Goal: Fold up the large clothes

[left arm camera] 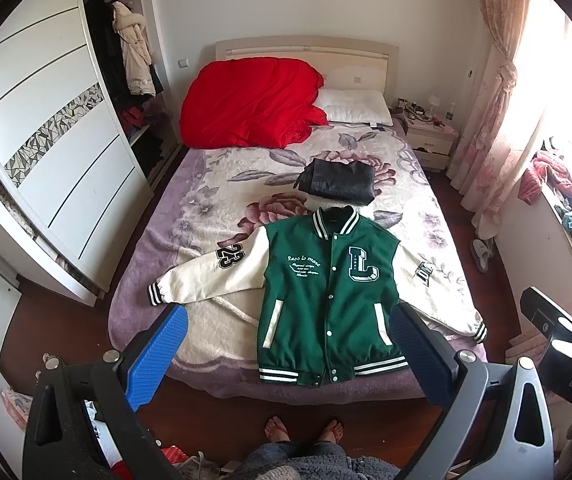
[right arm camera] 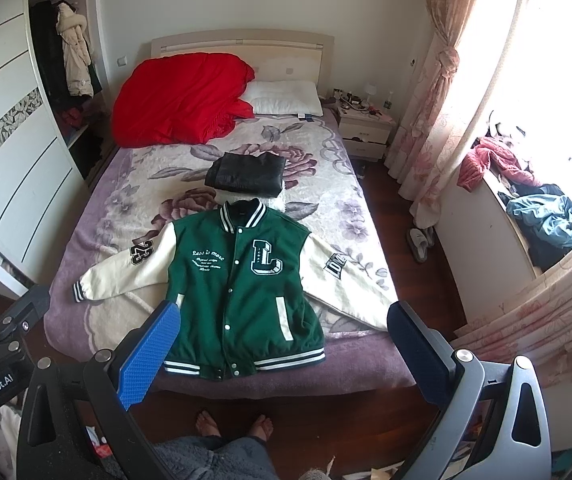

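I judge the fold on the green varsity jacket [left arm camera: 328,300] not yet begun: it lies flat, face up, snapped shut, at the near end of the bed [left arm camera: 189,344], sleeves spread left and right. A dark folded garment [left arm camera: 336,185] just beyond its collar looks already done. Both my left tool [left arm camera: 286,354] and right tool [right arm camera: 281,350] hang above the near bed edge, jaws spread wide, gripping nothing. The hem sits near that edge; bare blanket lies left of the jacket.
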